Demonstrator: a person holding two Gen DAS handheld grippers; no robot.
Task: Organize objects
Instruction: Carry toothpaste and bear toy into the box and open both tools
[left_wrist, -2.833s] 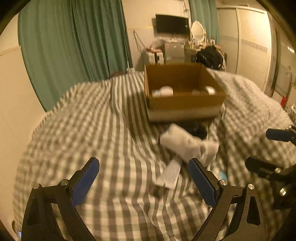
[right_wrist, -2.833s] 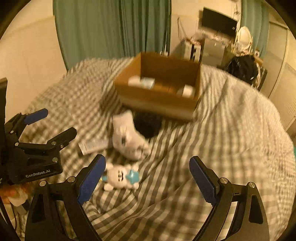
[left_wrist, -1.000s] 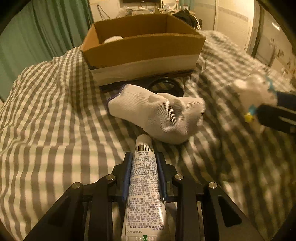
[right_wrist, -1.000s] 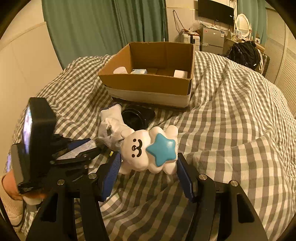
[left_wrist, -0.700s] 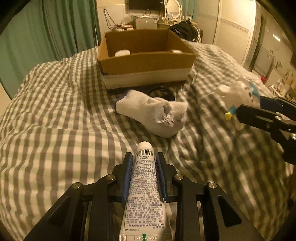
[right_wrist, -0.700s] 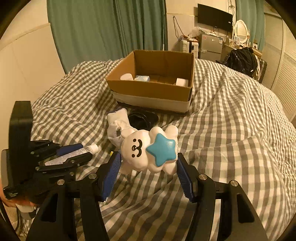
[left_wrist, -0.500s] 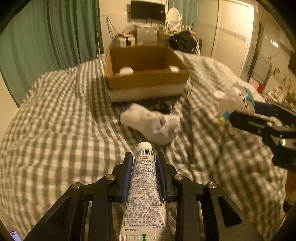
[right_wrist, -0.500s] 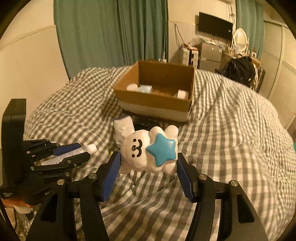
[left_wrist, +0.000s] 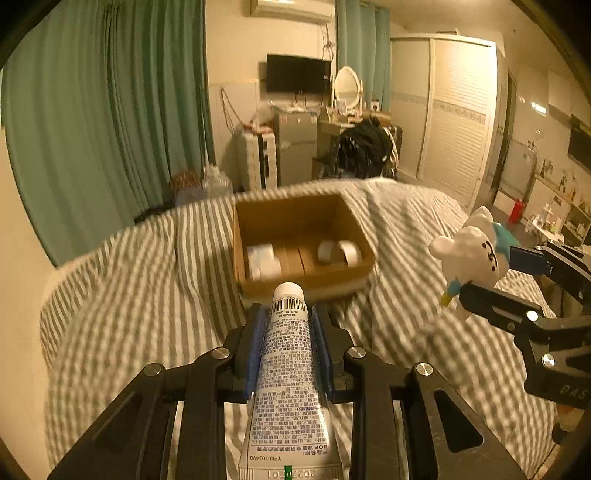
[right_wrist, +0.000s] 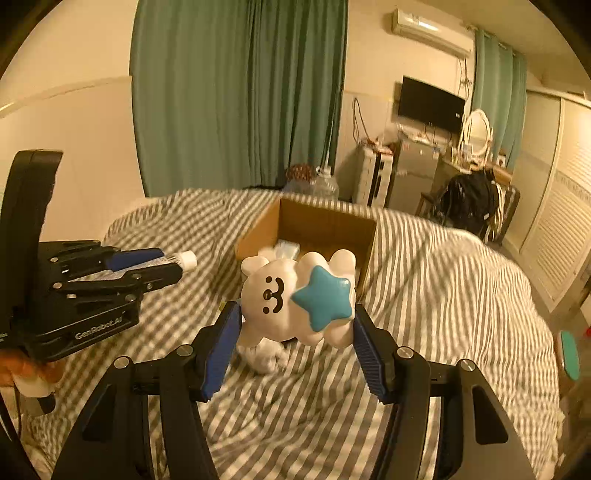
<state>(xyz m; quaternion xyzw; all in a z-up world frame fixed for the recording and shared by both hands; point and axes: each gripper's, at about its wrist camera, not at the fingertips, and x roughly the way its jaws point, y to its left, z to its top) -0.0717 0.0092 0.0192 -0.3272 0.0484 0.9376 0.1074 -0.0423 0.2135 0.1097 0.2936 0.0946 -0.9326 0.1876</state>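
A bed under a grey-and-white checked duvet (left_wrist: 147, 295) filled most of both views, and on it, toward its far side, sat an open cardboard box (left_wrist: 301, 247) that already held a pale packet and a roll of something white. Nearer than the box, a white sock (right_wrist: 264, 356) lay crumpled on the duvet, partly hidden behind the right gripper's load. The right gripper (right_wrist: 295, 332) was clamped on a white plush toy with a blue star (right_wrist: 295, 299), its blue pads pressing the toy's two sides, and it hung in the air above the bed on the near side of the box. The left gripper (left_wrist: 288, 347) was closed tight on a white tube (left_wrist: 286, 369), the cap end pointing forward toward the box and the crimped end back between the arms. Both items were therefore off the bed and short of the box, not yet over its opening. To do the carry well, each hand would probably need to bring its load fully over the rim before letting go, since the box walls stood fairly high and a low approach could nudge the box along the soft duvet. The toy was bulky, so it would likely suit the emptier middle, while the slim tube could slide in beside the packet. Keeping the two grippers apart over the opening would avoid a collision.
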